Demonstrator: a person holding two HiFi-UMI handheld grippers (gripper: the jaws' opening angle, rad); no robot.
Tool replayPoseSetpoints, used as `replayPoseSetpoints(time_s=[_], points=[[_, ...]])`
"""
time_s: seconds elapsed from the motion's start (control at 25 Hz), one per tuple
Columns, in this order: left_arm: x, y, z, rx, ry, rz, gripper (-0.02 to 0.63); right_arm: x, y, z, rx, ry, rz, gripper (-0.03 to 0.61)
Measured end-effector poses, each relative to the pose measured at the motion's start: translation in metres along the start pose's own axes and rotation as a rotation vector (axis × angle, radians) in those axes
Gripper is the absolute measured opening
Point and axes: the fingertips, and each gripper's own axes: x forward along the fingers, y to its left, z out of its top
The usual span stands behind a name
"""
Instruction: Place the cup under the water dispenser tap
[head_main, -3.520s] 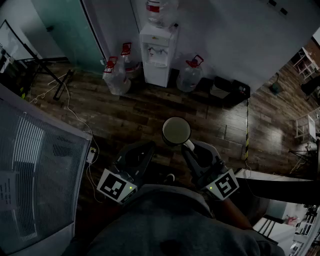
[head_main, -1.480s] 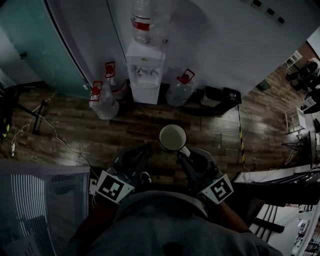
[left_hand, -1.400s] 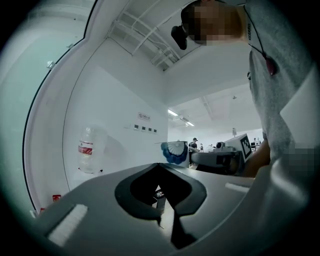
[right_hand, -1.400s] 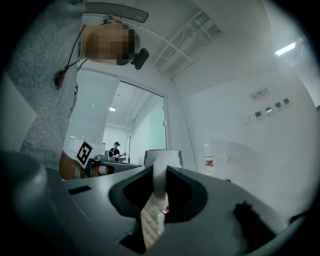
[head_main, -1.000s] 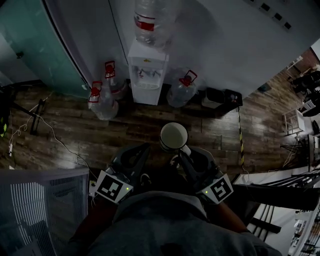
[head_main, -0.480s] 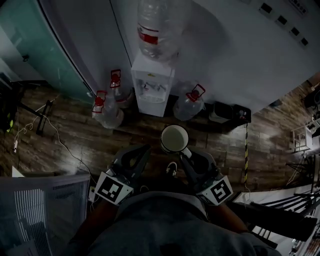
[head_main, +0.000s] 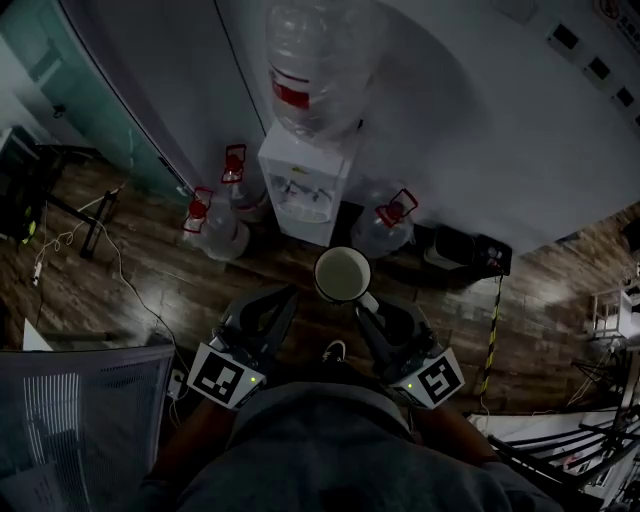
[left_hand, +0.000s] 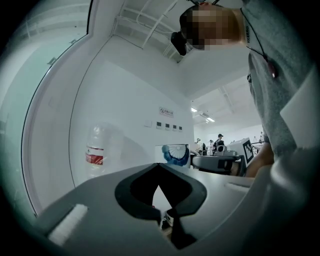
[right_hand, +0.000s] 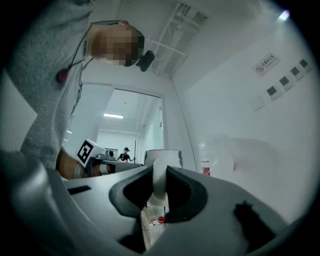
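Note:
A white cup (head_main: 342, 273) with a blue print (left_hand: 175, 154) hangs upright in front of me, its mouth up. My right gripper (head_main: 370, 300) is shut on the cup's handle (right_hand: 159, 180), which stands pinched between the two jaws. The white water dispenser (head_main: 305, 185) stands against the wall just beyond the cup, a clear bottle (head_main: 315, 65) on top. Its red tap (right_hand: 160, 219) shows through the gap under the right jaws. My left gripper (head_main: 288, 295) hovers left of the cup, shut and holding nothing; its fingertips meet (left_hand: 159, 167).
Spare water jugs with red caps stand on the wooden floor left (head_main: 215, 228) and right (head_main: 390, 222) of the dispenser. A black box (head_main: 465, 248) lies against the wall to the right. A grey slatted panel (head_main: 80, 420) fills the lower left.
Both grippers and the cup have moved toward the dispenser, which now looks larger and closer in the head view. The grip on the handle is unchanged.

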Motion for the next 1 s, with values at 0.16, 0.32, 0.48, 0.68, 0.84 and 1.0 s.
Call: replayPoseSetpoints(time_s=[0.16,0.32,0.48,0.68,0.84,1.0], points=[[0.016,0.007,-0.012,-0.025,0.045,0.042,0.008,0.005,-0.026,-0.008,0.004,0.006,0.018,0.063],[0.032,0.022,-0.021,-0.030,0.057,0.053,0.008,0.018,-0.049,-0.019,0.019,0.025,0.015,0.063],[0.047,0.044,-0.036,-0.075,0.100,0.041,0.008,0.037,-0.069,-0.037,0.034,0.047,-0.013,0.063],[0.064,0.090,-0.061,-0.108,0.123,-0.001,0.006,0.071,-0.093,-0.068,0.054,0.068,-0.068,0.063],[0.082,0.134,-0.084,-0.131,0.149,-0.061,0.008,0.103,-0.112,-0.095,0.070,0.096,-0.146,0.063],[0.103,0.173,-0.110,-0.130,0.173,-0.132,0.008,0.132,-0.130,-0.125,0.081,0.108,-0.229,0.063]])
